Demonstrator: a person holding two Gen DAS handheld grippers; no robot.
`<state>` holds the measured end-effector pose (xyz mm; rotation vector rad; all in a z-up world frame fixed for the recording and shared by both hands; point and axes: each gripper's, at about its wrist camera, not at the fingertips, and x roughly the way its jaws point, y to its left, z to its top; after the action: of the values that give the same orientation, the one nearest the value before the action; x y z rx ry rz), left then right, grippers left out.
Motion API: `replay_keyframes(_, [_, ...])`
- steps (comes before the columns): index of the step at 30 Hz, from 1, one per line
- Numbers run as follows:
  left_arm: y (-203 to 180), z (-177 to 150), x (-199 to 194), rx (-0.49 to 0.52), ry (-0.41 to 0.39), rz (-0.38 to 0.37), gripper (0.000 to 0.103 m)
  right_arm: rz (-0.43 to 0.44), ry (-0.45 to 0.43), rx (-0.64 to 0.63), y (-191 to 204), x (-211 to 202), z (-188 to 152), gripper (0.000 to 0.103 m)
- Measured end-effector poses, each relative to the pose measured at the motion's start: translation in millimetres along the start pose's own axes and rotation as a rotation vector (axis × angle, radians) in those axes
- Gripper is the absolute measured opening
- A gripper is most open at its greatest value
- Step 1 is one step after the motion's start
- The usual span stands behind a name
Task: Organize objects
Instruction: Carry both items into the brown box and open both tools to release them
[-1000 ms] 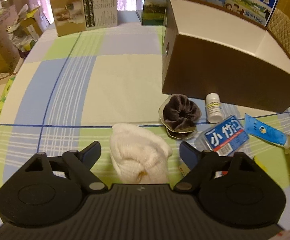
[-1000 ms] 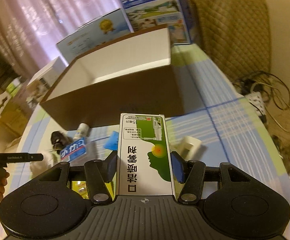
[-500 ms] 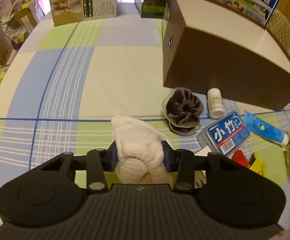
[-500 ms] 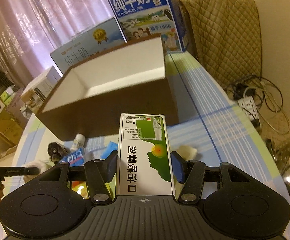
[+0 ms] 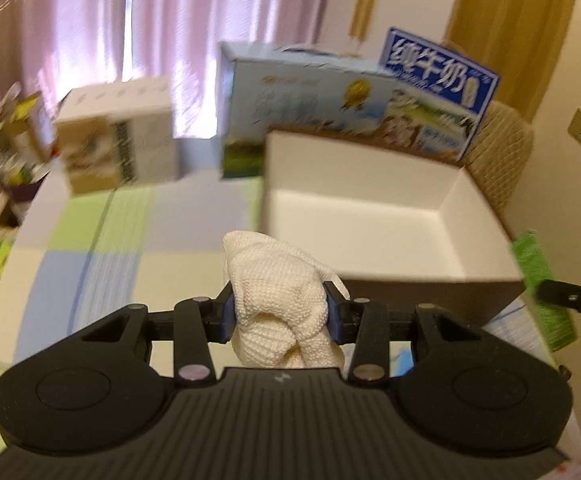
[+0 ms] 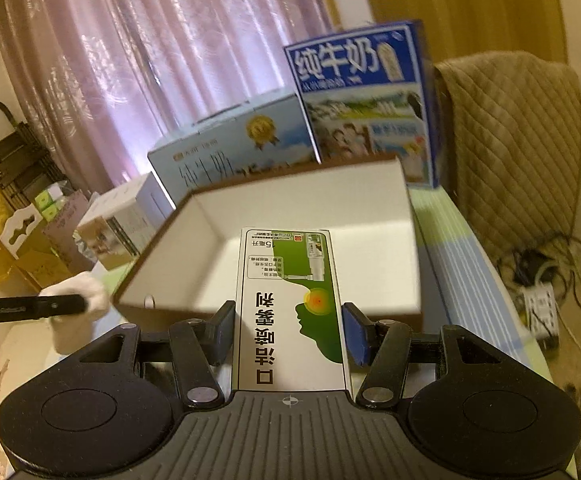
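My left gripper [image 5: 279, 307] is shut on a white knitted cloth [image 5: 280, 300] and holds it in the air, near the left front corner of the open brown box [image 5: 370, 216] with a white inside. My right gripper [image 6: 290, 328] is shut on a green and white medicine carton [image 6: 290, 304] and holds it above the front edge of the same box [image 6: 302, 216]. The cloth [image 6: 84, 294] and the left gripper's finger show at the left in the right wrist view. The carton [image 5: 540, 276] shows at the right edge in the left wrist view.
Two blue milk cartons [image 6: 362, 92] [image 6: 230, 148] stand behind the box. A white and tan carton [image 5: 118, 140] stands at the back left. A quilted chair [image 6: 518, 136] is to the right, with cables and a power strip [image 6: 542, 300] on the floor.
My left gripper has lifted the cloth off the table toward the box. My right gripper has carried the carton forward over the box's front edge.
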<state>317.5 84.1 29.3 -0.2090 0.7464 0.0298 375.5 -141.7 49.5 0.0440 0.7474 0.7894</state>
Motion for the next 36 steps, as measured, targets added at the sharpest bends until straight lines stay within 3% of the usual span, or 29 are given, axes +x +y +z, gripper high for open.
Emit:
replay_keyframes(6, [-40.8, 34.0, 41.0, 0.048, -0.009, -0.045, 0.038, -0.02, -0.002, -0.015, 6.4, 42.2, 28.1, 0.052])
replay_keyframes(12, [-67.2, 51.5, 89.5, 0.052, 0.048, -0.073, 0.038, -0.084, 0.028, 0.012, -4.3, 86.0, 41.2, 0.052])
replay_keyframes(21, [-76.8, 45.1, 153.8, 0.018, 0.191, -0.085, 0.038, -0.189, 0.169, 0.018, -21.4, 141.8, 34.0, 0.052])
replay_keyframes(28, [-87.2, 40.1, 178.0, 0.034, 0.246, -0.1, 0.04, -0.205, 0.211, 0.036, -31.7, 155.8, 31.5, 0.053])
replay_keyframes(31, [-88.8, 41.1, 179.3, 0.049, 0.248, -0.112, 0.046, -0.208, 0.213, 0.05, -35.9, 156.6, 29.8, 0.053])
replay_keyframes(34, [-90.4, 42.4, 177.9, 0.066, 0.234, -0.12, 0.062, -0.194, 0.206, 0.068, -37.1, 155.4, 29.3, 0.053])
replay_keyframes(36, [-92.3, 44.1, 176.8, 0.085, 0.221, -0.115, 0.063, -0.176, 0.187, 0.084, -37.1, 153.1, 30.5, 0.053])
